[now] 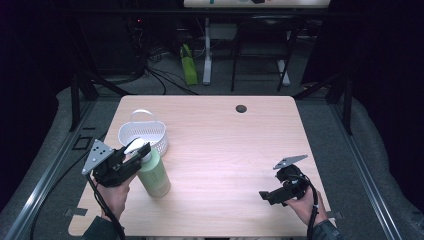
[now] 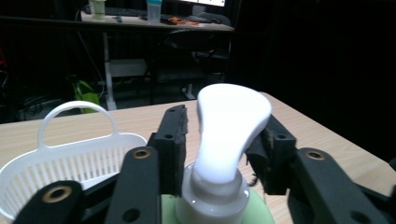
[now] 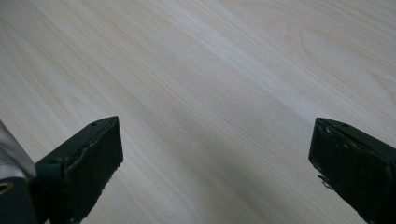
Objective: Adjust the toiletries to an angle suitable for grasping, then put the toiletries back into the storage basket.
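Note:
A pale green pump bottle (image 1: 156,176) with a white pump head (image 2: 231,121) stands upright on the wooden table (image 1: 225,145), near its left front. My left gripper (image 1: 141,153) comes in from the left and is shut on the bottle's white neck just under the pump head. In the left gripper view the black pads (image 2: 175,140) sit against both sides of the collar. A white plastic basket (image 1: 142,132) with a hoop handle stands just behind the bottle. My right gripper (image 1: 266,195) is held low over bare wood at the right front, its jaws wide open with nothing between them (image 3: 215,158).
A small black round hole (image 1: 241,108) sits near the table's far edge. Beyond the table are desk legs, cables and a green object (image 1: 188,65) on the floor. Bare wood stretches between the two grippers.

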`<action>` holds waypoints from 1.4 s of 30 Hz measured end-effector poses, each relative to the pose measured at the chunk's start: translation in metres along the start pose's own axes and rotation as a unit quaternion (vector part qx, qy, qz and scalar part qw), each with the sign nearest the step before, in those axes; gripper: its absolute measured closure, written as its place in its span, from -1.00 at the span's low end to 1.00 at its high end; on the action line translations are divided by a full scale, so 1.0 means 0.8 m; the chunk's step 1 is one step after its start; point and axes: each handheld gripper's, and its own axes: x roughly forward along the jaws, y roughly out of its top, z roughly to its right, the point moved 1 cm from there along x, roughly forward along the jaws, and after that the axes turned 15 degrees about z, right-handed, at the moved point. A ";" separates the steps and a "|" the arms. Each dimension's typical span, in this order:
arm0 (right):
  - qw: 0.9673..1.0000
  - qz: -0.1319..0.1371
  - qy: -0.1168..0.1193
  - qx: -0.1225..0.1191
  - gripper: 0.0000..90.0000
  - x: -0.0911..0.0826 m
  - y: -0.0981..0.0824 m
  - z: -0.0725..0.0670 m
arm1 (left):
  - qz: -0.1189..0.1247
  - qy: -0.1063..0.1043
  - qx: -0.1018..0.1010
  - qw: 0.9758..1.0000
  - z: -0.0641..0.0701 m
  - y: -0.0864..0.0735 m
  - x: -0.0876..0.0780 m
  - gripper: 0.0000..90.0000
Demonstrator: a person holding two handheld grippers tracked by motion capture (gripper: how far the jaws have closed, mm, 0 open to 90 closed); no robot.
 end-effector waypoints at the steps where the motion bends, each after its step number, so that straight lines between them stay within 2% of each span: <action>1: 1.000 0.000 0.000 0.000 -0.94 0.000 0.000 0.000 | 0.000 0.000 0.000 1.000 0.000 0.000 0.000 0.38; 3: 1.000 0.000 0.000 -0.001 -0.94 0.000 0.000 0.000 | 0.001 -0.002 0.002 1.000 0.001 0.000 0.000 0.46; 6: 1.000 0.001 0.001 -0.001 -0.94 -0.001 -0.001 0.000 | 0.003 -0.005 0.003 1.000 0.002 0.000 0.000 0.47; 24: 1.000 0.004 0.000 -0.005 -0.93 -0.003 -0.002 -0.001 | 0.004 -0.009 0.011 1.000 0.001 0.000 0.001 0.49; 35: 1.000 0.005 -0.002 -0.002 -0.93 -0.005 -0.002 -0.001 | 0.003 -0.004 0.013 1.000 0.001 0.001 0.001 0.49; 42: 1.000 0.004 -0.003 -0.002 -0.93 -0.006 -0.002 0.000 | 0.011 -0.006 0.014 1.000 0.002 0.006 -0.001 0.49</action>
